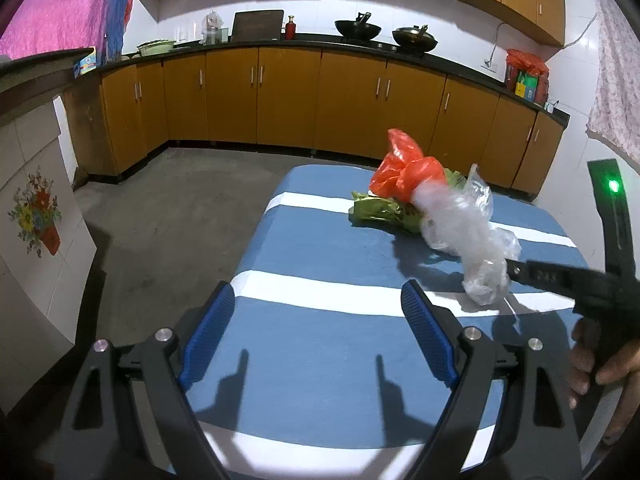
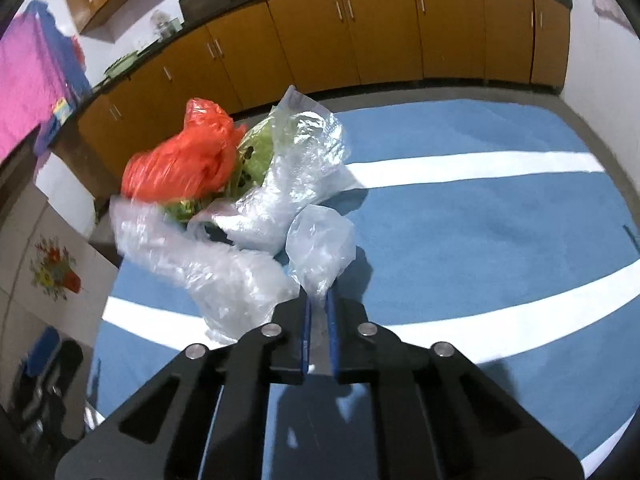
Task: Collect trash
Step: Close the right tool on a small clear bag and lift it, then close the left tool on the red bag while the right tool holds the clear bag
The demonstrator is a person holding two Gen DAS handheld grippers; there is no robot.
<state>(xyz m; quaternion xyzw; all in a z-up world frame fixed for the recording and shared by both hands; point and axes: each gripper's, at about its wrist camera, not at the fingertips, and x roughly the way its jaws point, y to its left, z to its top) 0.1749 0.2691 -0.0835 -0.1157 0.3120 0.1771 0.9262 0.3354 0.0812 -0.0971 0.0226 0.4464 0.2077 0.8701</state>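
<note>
Blue pads, left tongs [image 1: 316, 332]: spread wide with nothing between them, held low over the near end of the table [image 1: 320, 248].
Right tongs [image 2: 319, 320]: closed almost fully, a thin twist of clear bag [image 2: 320, 248] pinched between the pads; in the left view the same tongs come in from the right edge with the bag trailing from the tip.
Clear bag: crumpled and partly lifted; its long axis runs from the right tongs away and to the left, toward the pile.
Loose clear plastic [image 2: 208, 264]: seen beside the held bag on its left; whether it is part of the same bag or a separate piece cannot be told.
Pile, farther on: a green wrapper [image 1: 380, 210] lies flat on the striped cloth with a red bag [image 1: 404, 174] on top of it, near the table's far end.
Deciding relation: the pile lies ahead and right of the open left tongs and ahead and left of the right tongs, and since only the left tongs are free, the red bag is judged best reached by them.
Risk: thin film may slip from the pinch if pulled.
Beyond: floor and a cabinet row [image 1: 280, 92].
</note>
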